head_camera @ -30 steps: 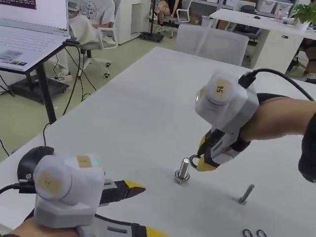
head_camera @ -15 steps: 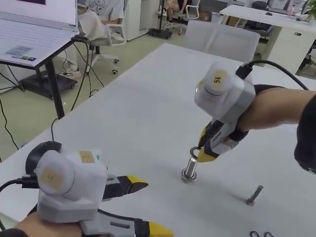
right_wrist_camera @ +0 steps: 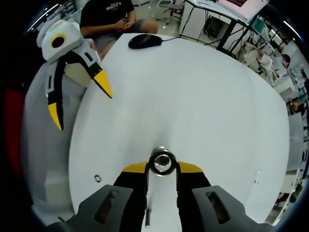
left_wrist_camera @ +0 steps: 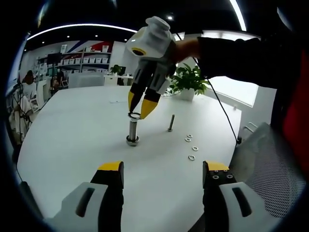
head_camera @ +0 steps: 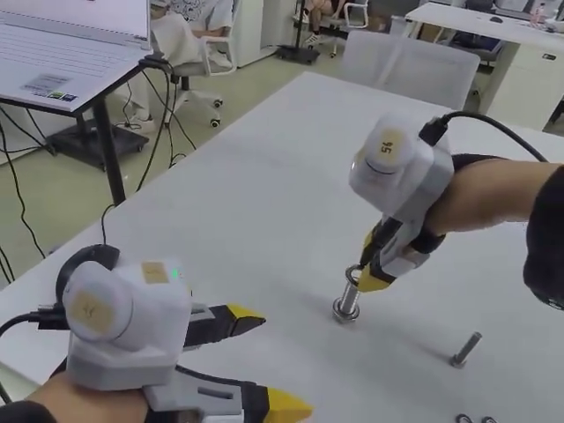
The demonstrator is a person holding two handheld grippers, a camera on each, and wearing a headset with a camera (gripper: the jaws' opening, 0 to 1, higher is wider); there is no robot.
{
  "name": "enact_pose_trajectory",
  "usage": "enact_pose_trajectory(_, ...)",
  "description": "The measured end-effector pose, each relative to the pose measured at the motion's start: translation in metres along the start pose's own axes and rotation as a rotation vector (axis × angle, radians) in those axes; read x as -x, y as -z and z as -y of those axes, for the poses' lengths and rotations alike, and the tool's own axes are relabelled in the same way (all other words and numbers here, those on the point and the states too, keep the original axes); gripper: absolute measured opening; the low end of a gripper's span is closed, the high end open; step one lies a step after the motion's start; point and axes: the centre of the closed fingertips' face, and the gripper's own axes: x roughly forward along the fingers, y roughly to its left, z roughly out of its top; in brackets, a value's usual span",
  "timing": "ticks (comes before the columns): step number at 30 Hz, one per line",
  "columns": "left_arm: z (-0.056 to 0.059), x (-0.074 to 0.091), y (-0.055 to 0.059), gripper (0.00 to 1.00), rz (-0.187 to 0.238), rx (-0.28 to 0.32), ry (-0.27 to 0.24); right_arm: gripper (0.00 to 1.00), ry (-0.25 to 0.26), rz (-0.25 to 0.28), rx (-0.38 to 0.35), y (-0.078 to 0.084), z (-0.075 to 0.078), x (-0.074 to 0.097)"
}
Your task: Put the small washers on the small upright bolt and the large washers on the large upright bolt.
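Observation:
The large bolt (head_camera: 346,305) (left_wrist_camera: 132,131) stands upright on the white table (head_camera: 264,194). My right gripper (head_camera: 361,280) (left_wrist_camera: 140,107) is shut on a large washer (head_camera: 352,275) (left_wrist_camera: 134,115) (right_wrist_camera: 162,162), holding it level right at the bolt's top. The small bolt (head_camera: 464,350) (left_wrist_camera: 171,123) stands to the right of the large one. Several small washers (left_wrist_camera: 191,146) lie beyond it, two of them at the head view's bottom edge (head_camera: 473,419). My left gripper (head_camera: 273,366) (left_wrist_camera: 163,169) (right_wrist_camera: 79,82) hovers open near the table's front left, with nothing between its fingers.
A black mouse (head_camera: 84,264) (right_wrist_camera: 145,41) lies by the table's left edge, behind my left gripper. One washer (right_wrist_camera: 98,178) lies alone on the table. A side desk with a laptop (head_camera: 62,53) stands at the left, and office chairs (head_camera: 410,62) sit beyond the table.
My right gripper has carried the large washer from beside the bolt's head to directly over its top. The left gripper has kept its place; the head camera has shifted.

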Motion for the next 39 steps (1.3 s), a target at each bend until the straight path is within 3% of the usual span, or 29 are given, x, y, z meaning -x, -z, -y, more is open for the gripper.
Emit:
enact_pose_trajectory(16, 0.0, -0.001, -0.005, 0.7, 0.026, -0.007, -0.002, 0.22, -0.017, -0.019, 0.002, 0.003, -0.003, -0.005)
enact_pose_trajectory(39, -0.002, 0.004, -0.003, 0.72, 0.025, 0.004, -0.006, 0.22, -0.033, -0.041, 0.002, 0.003, -0.001, -0.017)
